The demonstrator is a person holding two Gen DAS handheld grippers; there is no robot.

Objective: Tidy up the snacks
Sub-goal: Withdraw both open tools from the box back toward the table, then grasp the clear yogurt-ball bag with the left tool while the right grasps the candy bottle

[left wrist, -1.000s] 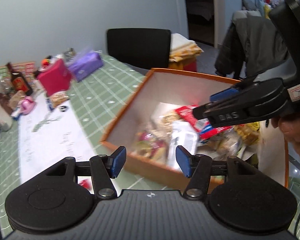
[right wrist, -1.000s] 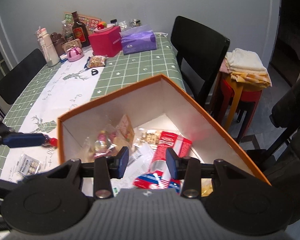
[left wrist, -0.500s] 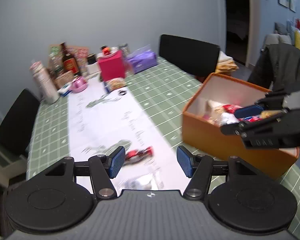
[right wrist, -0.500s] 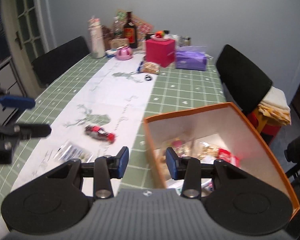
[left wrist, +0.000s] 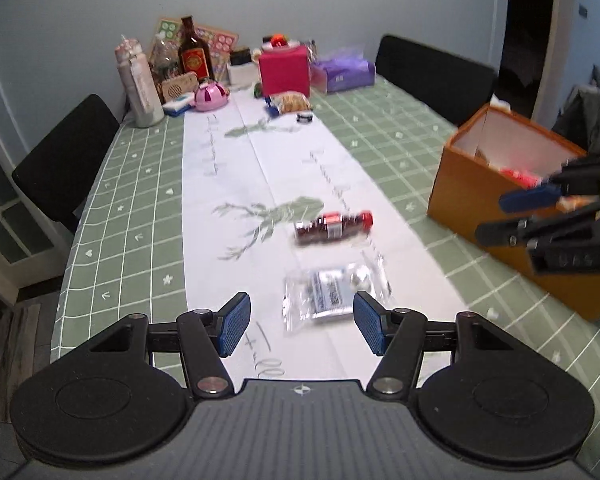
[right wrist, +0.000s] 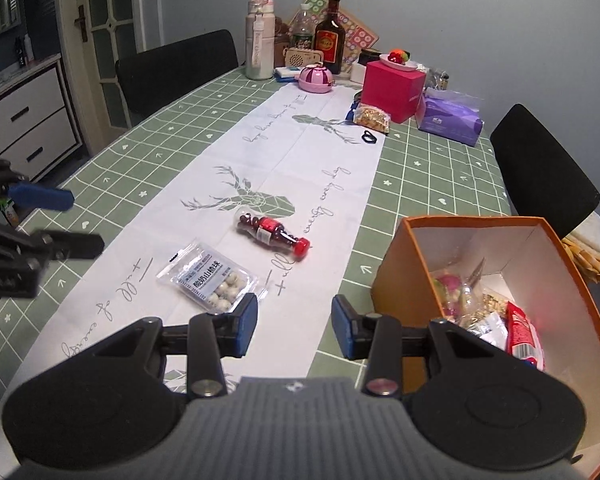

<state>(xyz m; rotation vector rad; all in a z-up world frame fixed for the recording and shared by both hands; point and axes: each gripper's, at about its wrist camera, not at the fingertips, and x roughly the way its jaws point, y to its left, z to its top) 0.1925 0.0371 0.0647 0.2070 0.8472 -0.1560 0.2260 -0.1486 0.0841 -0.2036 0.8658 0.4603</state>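
Observation:
A clear packet of white round snacks (left wrist: pixel 334 294) (right wrist: pixel 209 278) lies on the white table runner, just ahead of my open, empty left gripper (left wrist: pixel 300 330). A small red-capped bottle of dark candies (left wrist: pixel 332 226) (right wrist: pixel 272 234) lies on its side beyond the packet. The orange box (left wrist: pixel 512 216) (right wrist: pixel 412 280) stands at the right and holds several snack bags. My right gripper (right wrist: pixel 294 330) is open and empty, beside the box's left wall; it also shows in the left wrist view (left wrist: pixel 540 212). The left gripper shows at the left of the right wrist view (right wrist: pixel 48 220).
At the table's far end stand a pink-red box (right wrist: pixel 394 90), a purple tissue pack (right wrist: pixel 452 120), a dark bottle (right wrist: pixel 330 42), a white flask (right wrist: pixel 259 46), a pink pot (right wrist: pixel 317 78) and a nut bag (right wrist: pixel 372 117). Black chairs (right wrist: pixel 176 68) flank the table.
Both grippers pulled back from over the orange box toward the near table end. The packet and the bottle on the runner came into full view. Both stay open and empty.

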